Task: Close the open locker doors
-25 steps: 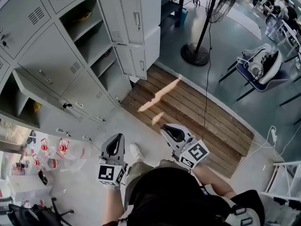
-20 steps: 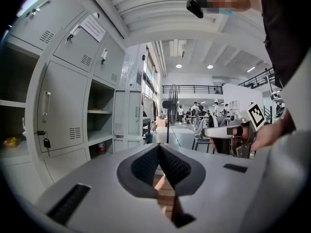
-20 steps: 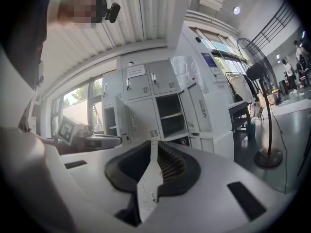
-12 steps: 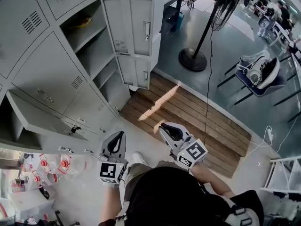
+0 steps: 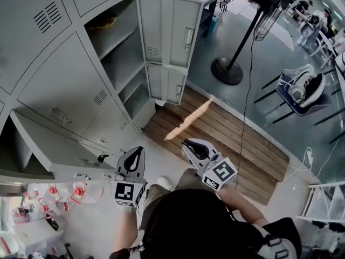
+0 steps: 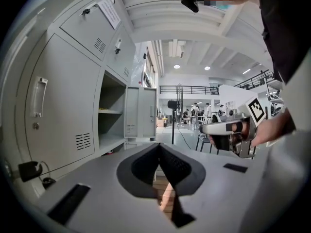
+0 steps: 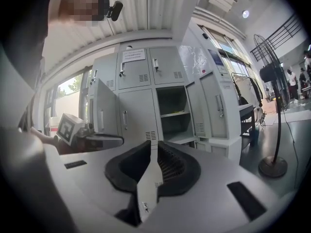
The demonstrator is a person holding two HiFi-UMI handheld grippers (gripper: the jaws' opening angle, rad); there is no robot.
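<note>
Yellow thing (image 5: 102, 21) in locker (image 5: 70, 85) — indistinct

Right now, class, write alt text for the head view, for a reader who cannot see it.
From above, a person holds the left gripper and right gripper, both shut, facing grey lockers with several doors open.

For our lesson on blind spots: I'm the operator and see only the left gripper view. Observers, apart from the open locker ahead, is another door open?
Observer: Yes. The head view shows an open door left of the left gripper, outside your picture.
Operator: Could a hand push it?
Observer: The right gripper, in its own view, has its fingers shut on nothing.
Operator: Anything underfoot?
Observer: In the head view, red-capped bottles sit on the floor near that door.
</note>
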